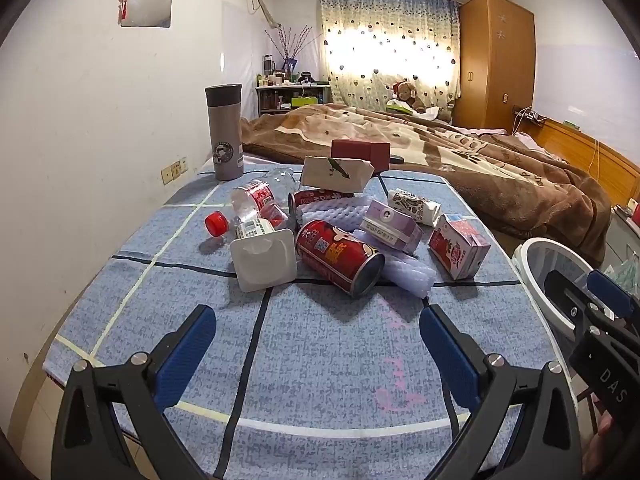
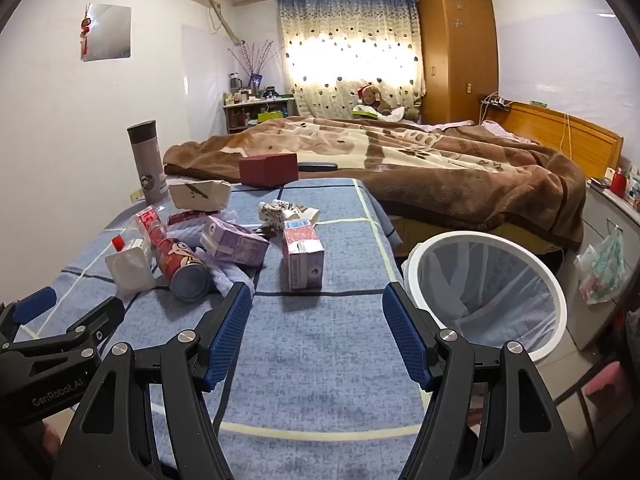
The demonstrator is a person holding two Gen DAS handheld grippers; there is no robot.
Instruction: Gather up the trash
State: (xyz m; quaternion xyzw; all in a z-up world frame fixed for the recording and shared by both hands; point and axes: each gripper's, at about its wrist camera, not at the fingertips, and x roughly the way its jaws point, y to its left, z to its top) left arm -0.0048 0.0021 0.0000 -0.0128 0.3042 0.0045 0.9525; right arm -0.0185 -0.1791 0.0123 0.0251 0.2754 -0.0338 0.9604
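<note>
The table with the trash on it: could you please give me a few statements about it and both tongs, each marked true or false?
1. Both the left tongs and the right tongs are open and hold nothing. True.
2. The red can stands upright. False: it lies on its side, open end toward the camera.
3. The white bin stands off the table's right edge, lined with a bag. True.
4. The grey flask lies flat among the cartons. False: it stands upright at the far left corner, apart from the pile.
5. The red bottle cap is screwed onto the clear plastic bottle. False: it lies loose on the blue cloth.
</note>
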